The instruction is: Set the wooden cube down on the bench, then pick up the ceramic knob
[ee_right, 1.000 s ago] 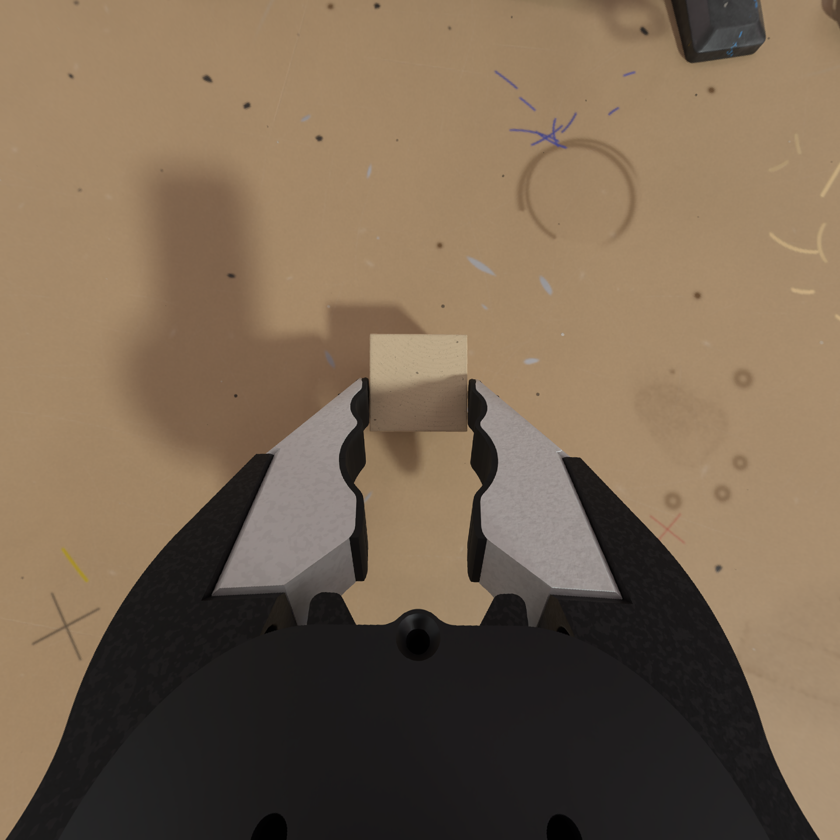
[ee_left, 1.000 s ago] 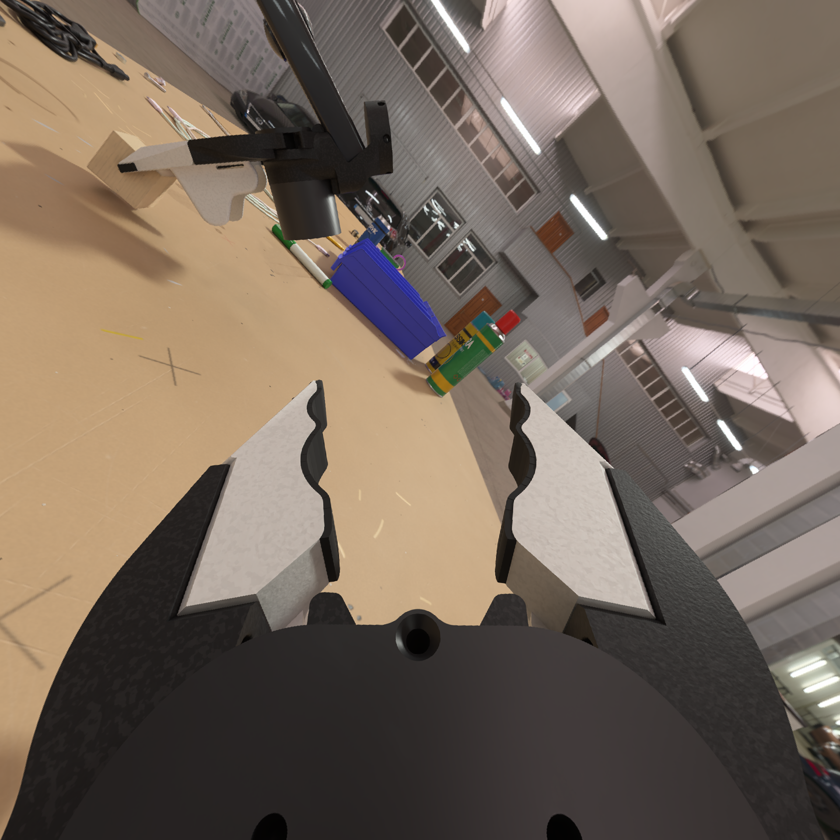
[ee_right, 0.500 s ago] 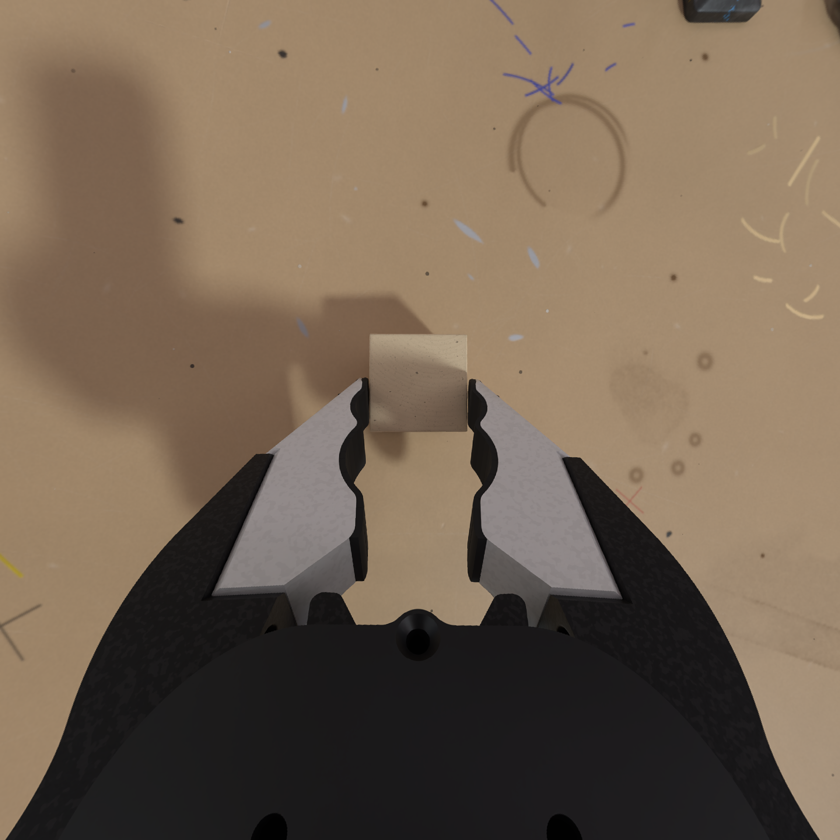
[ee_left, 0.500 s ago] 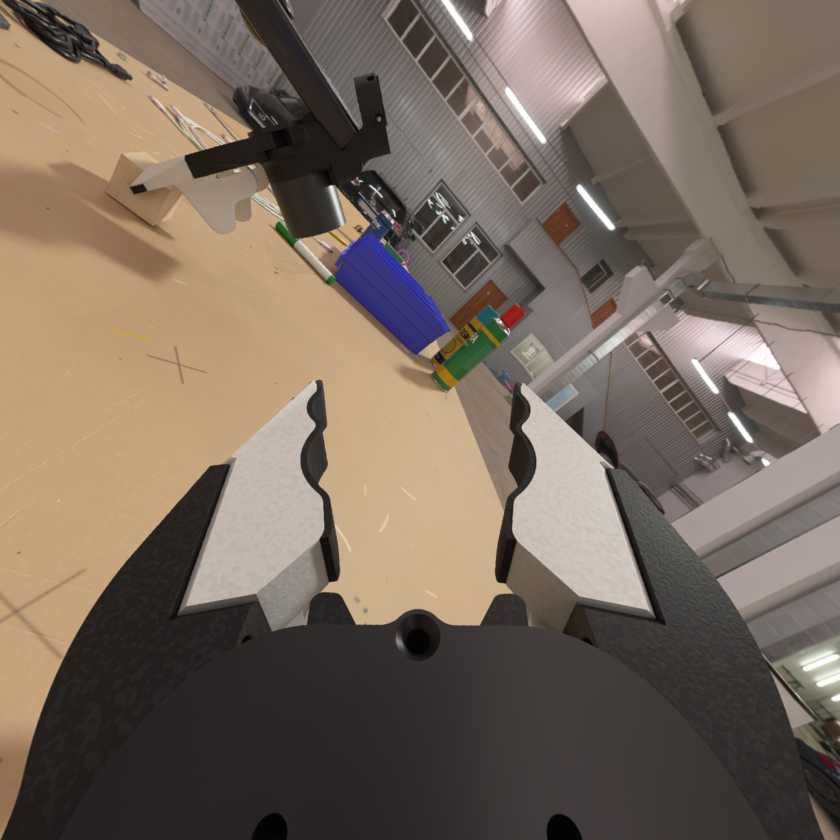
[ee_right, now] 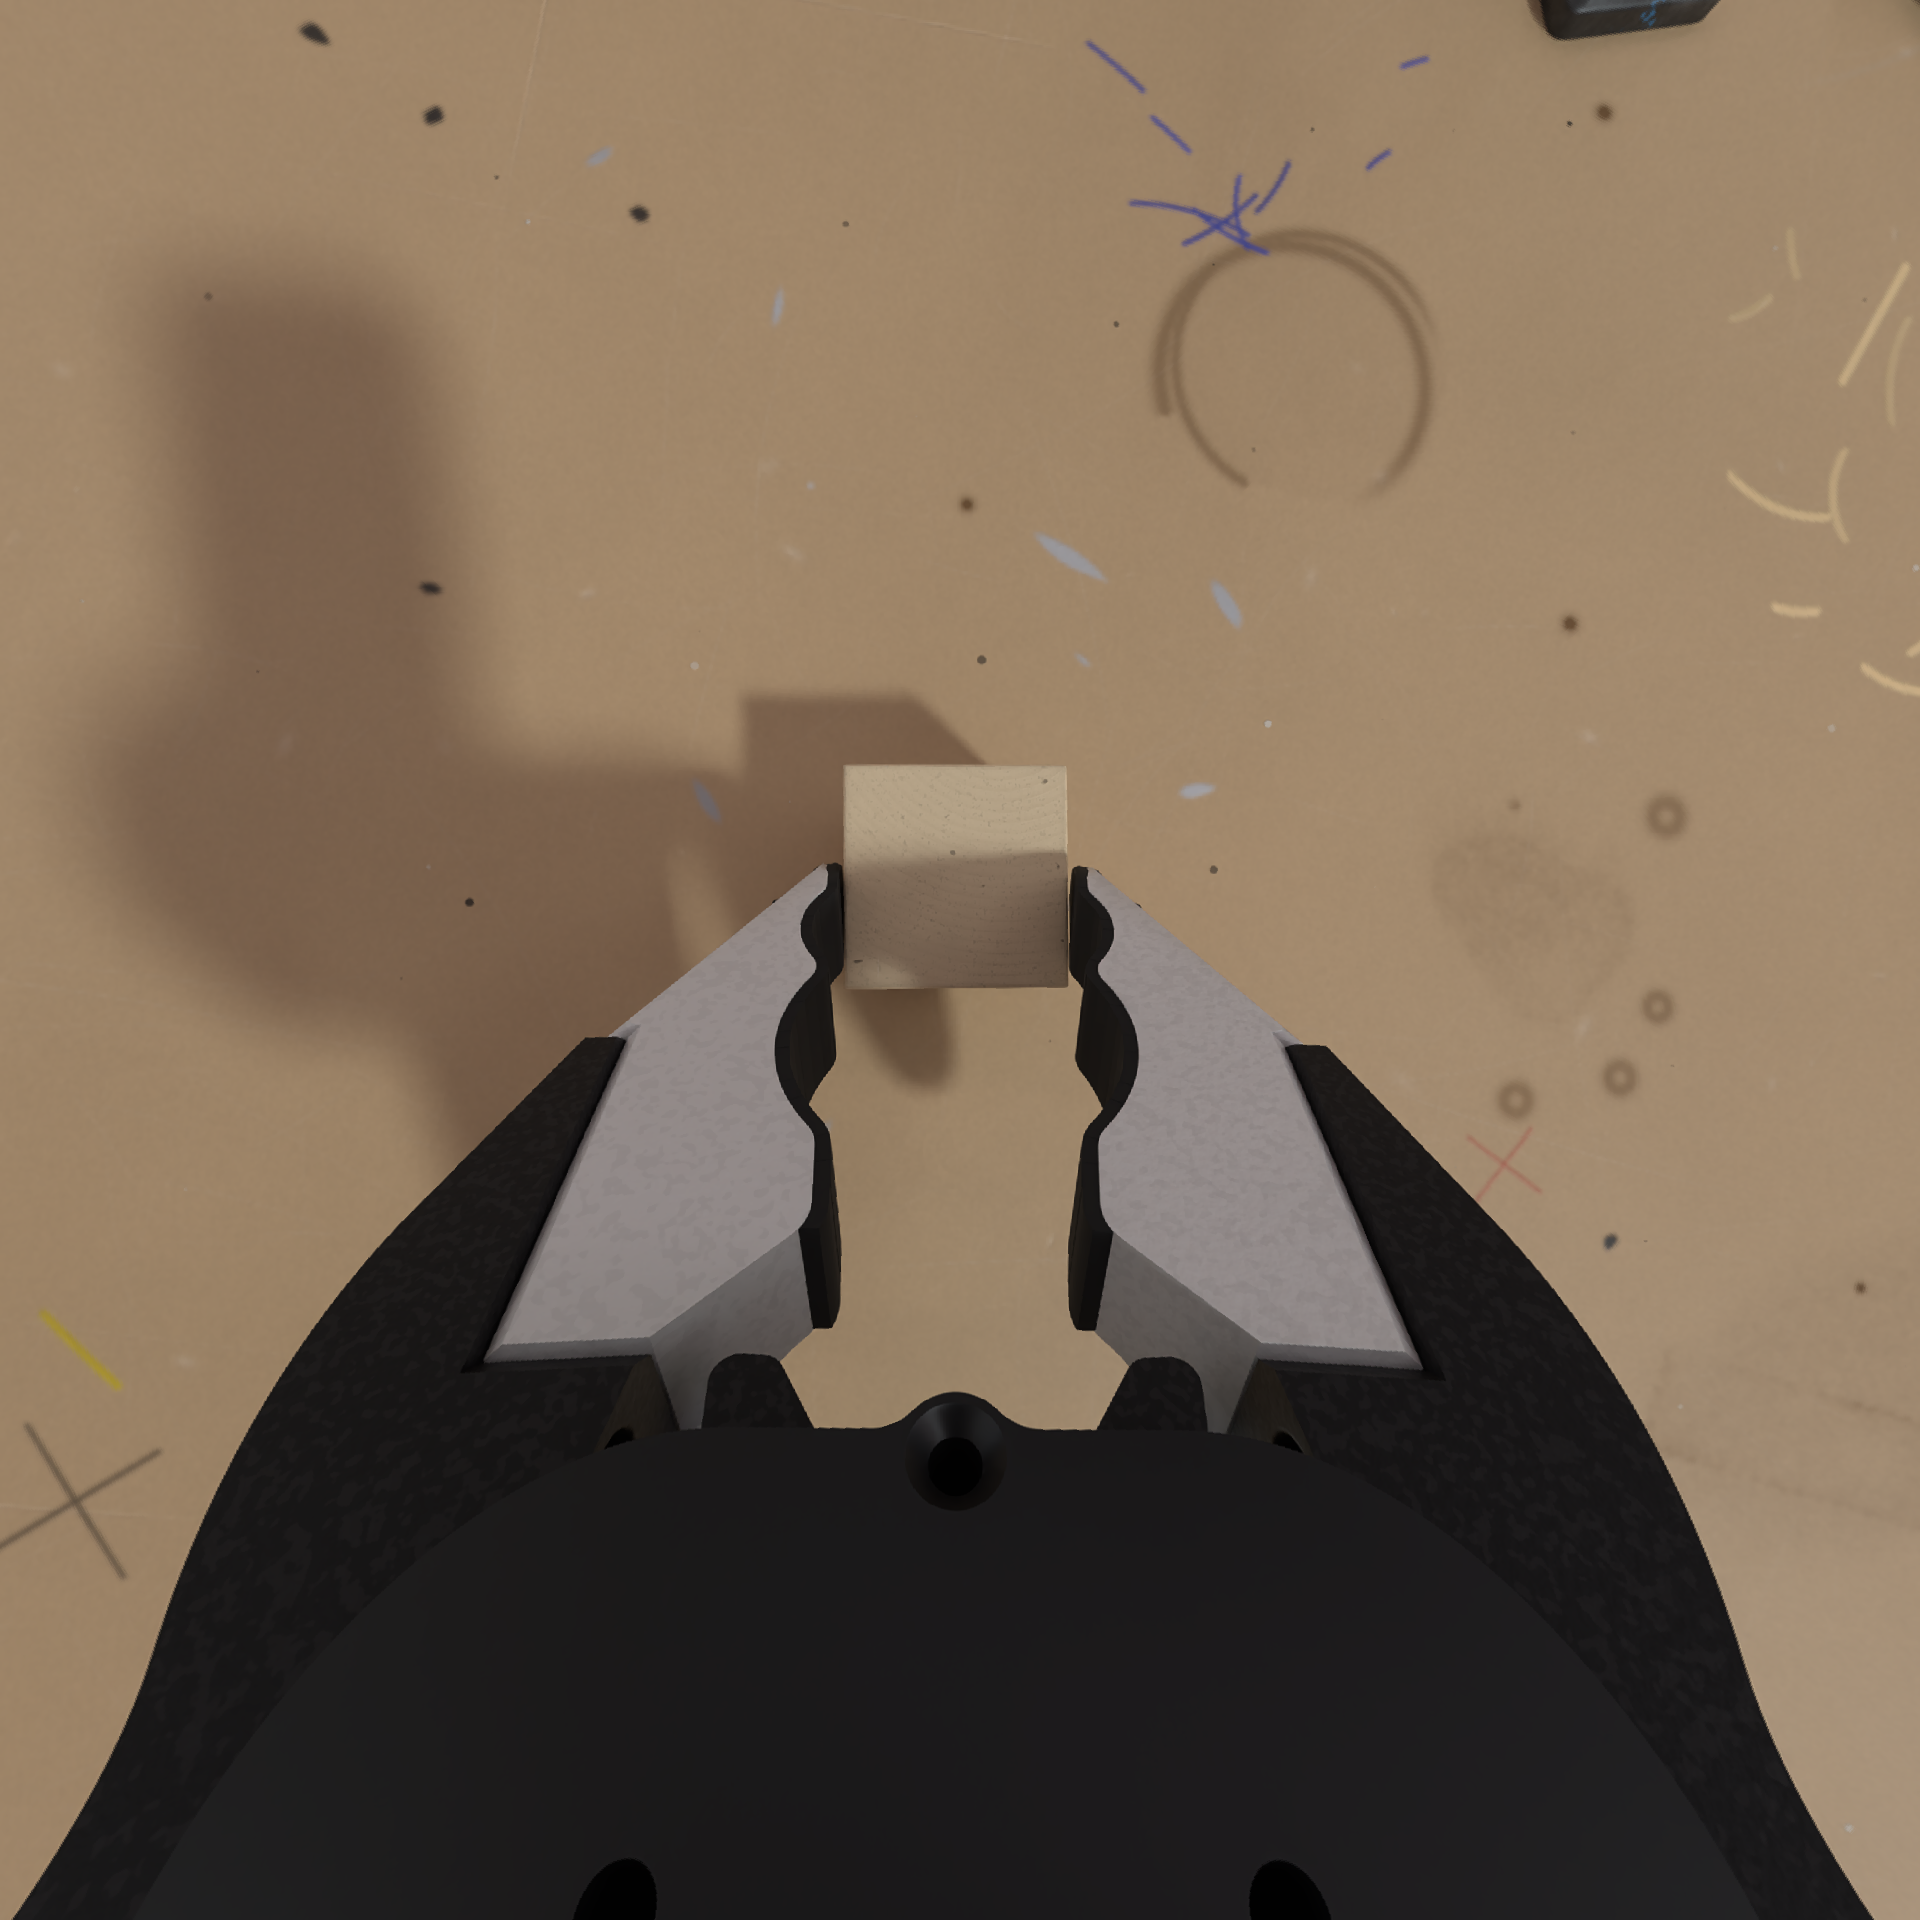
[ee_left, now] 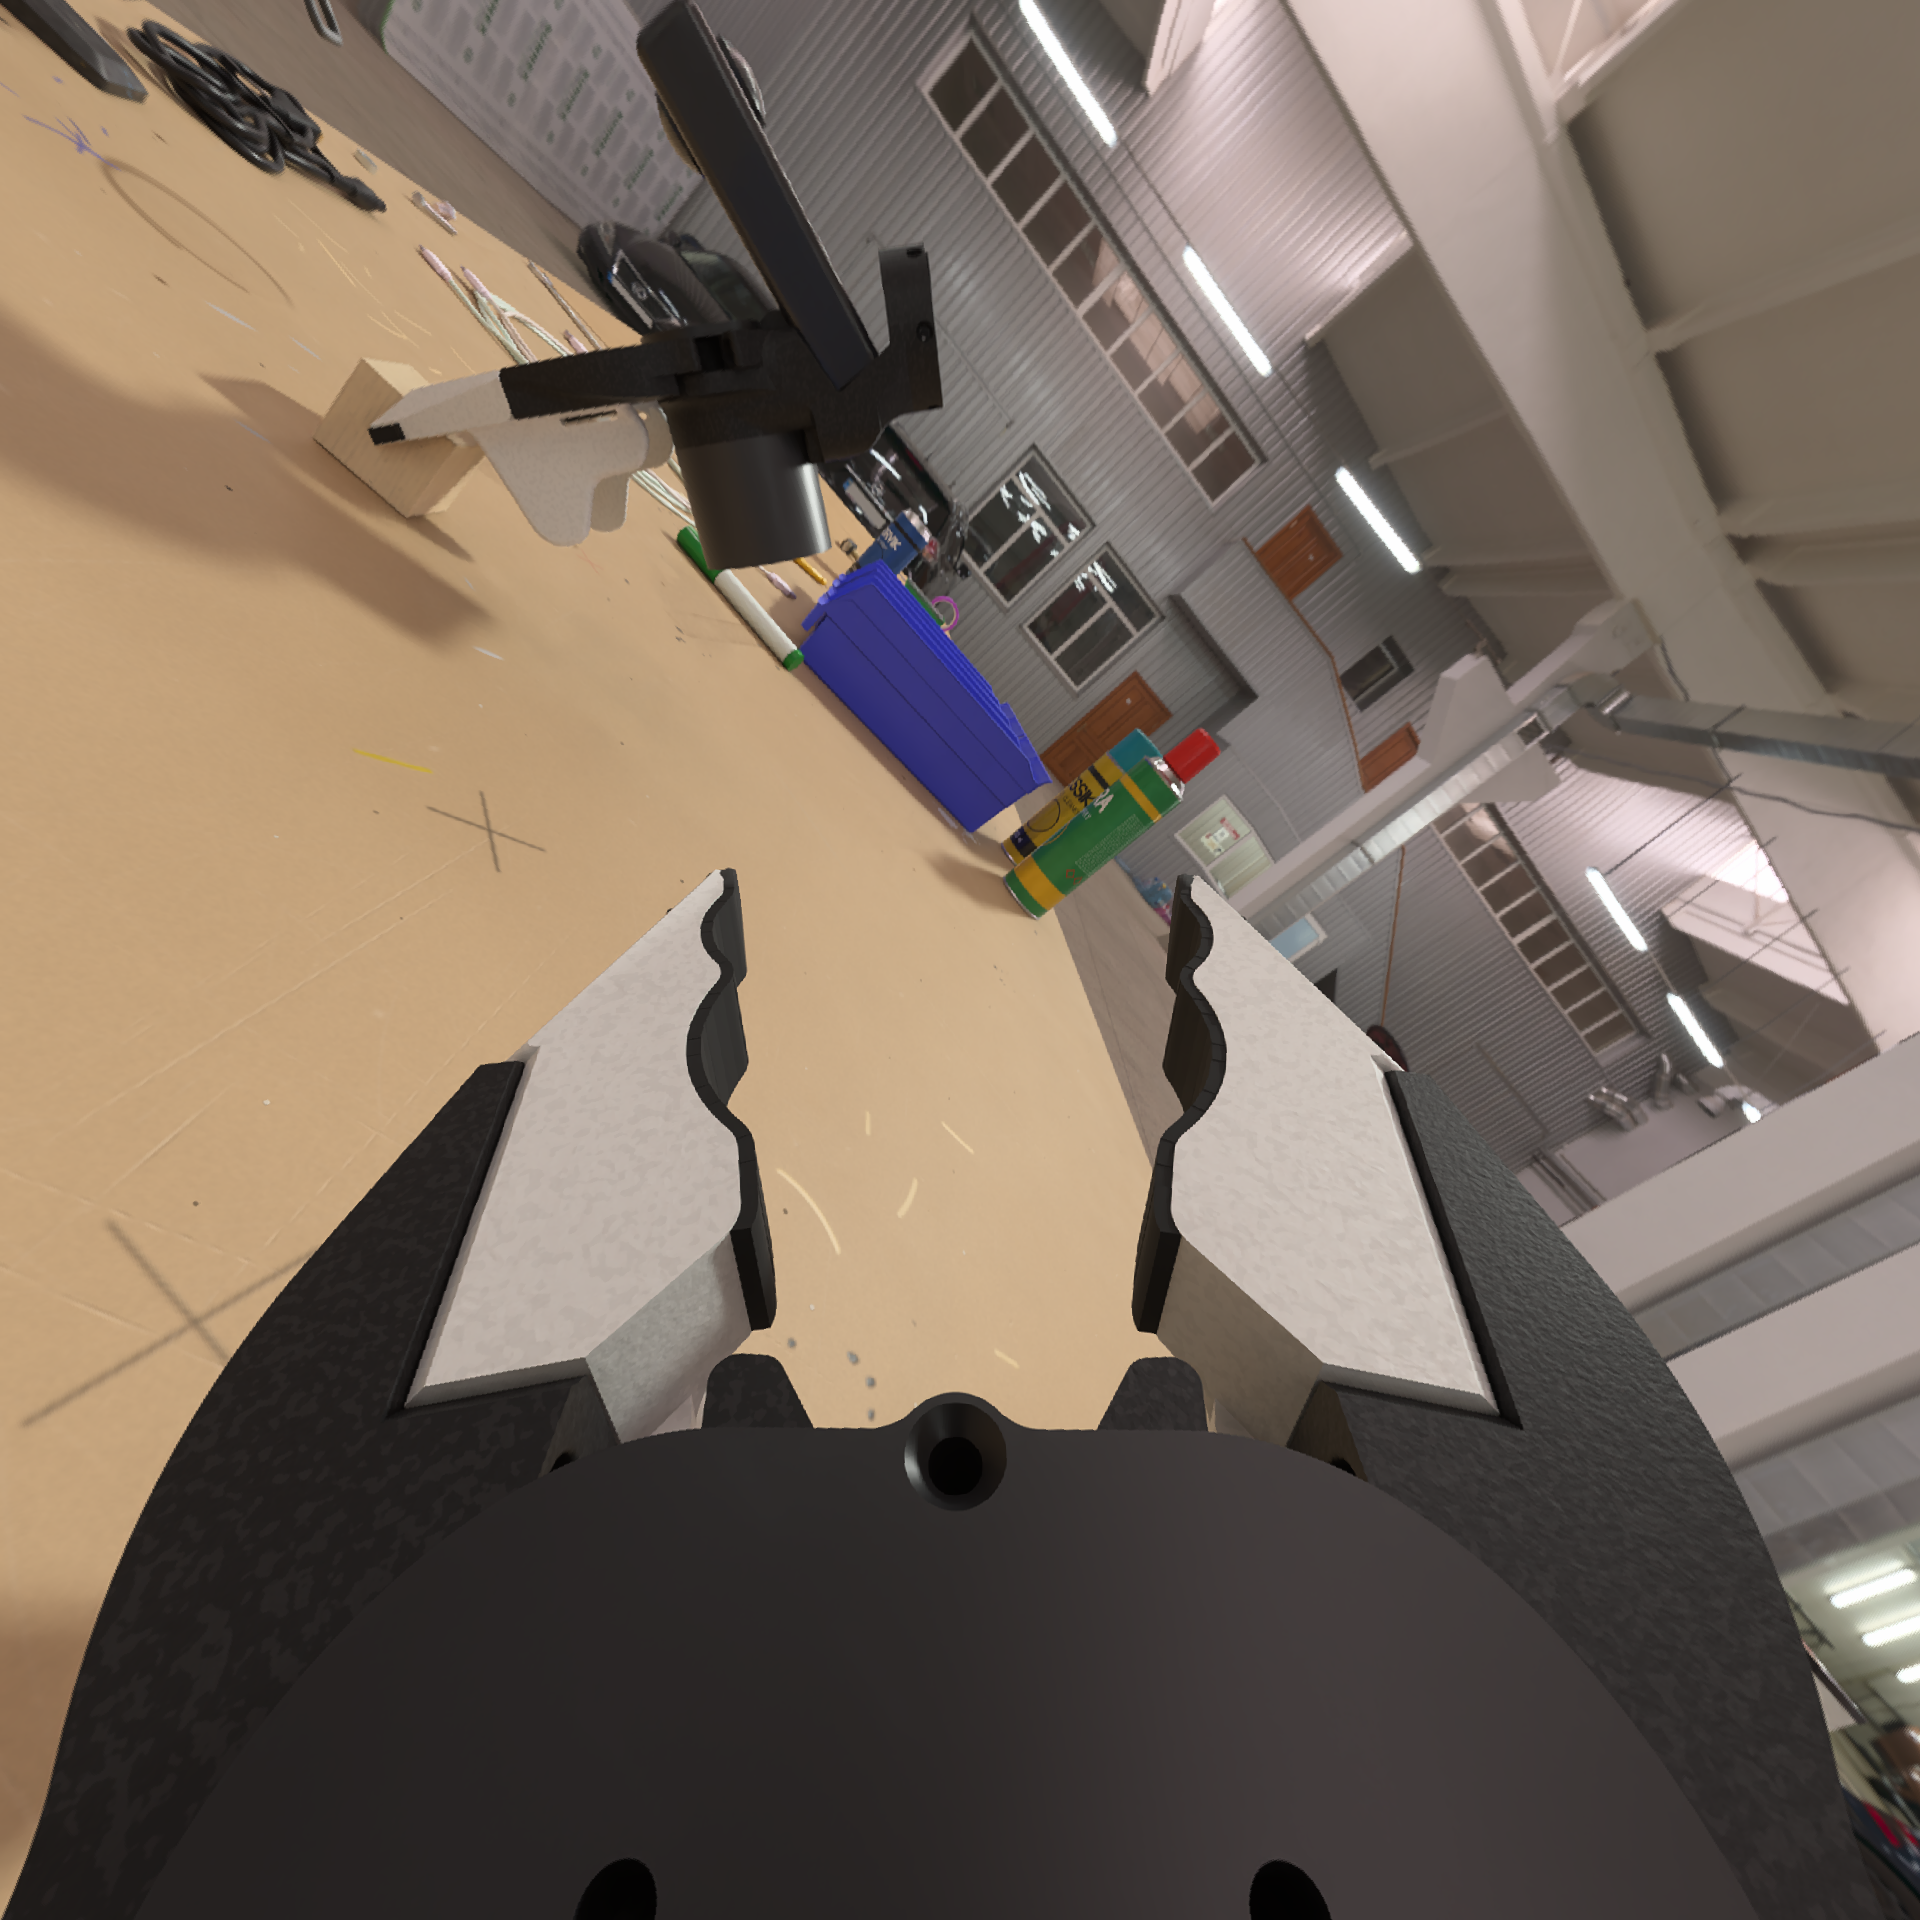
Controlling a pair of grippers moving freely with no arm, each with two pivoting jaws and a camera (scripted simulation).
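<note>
My right gripper [ee_right: 954, 875] points straight down at the tan bench [ee_right: 520, 623] and is shut on the pale wooden cube [ee_right: 956, 831], which it pinches at the fingertips. In the left wrist view the cube [ee_left: 410, 483] sits at or just above the bench surface, with the right gripper [ee_left: 431, 436] clamped on it, far left. My left gripper [ee_left: 956, 883] is open and empty, low over the bench [ee_left: 312, 987], well away from the cube. No ceramic knob is in either view.
Along the bench's far side lie a green-capped marker [ee_left: 758, 615], a blue bin [ee_left: 925, 707], a green spray can [ee_left: 1101, 821], a black chain [ee_left: 249, 114] and a dark device [ee_left: 665, 281]. The bench edge [ee_left: 1112, 987] runs just right of my left fingers. A dark object [ee_right: 1621, 12] shows at top right.
The right gripper has shifted a little over the bench with the cube still in its grip. The left gripper's view has drifted slightly; its jaws stay open.
</note>
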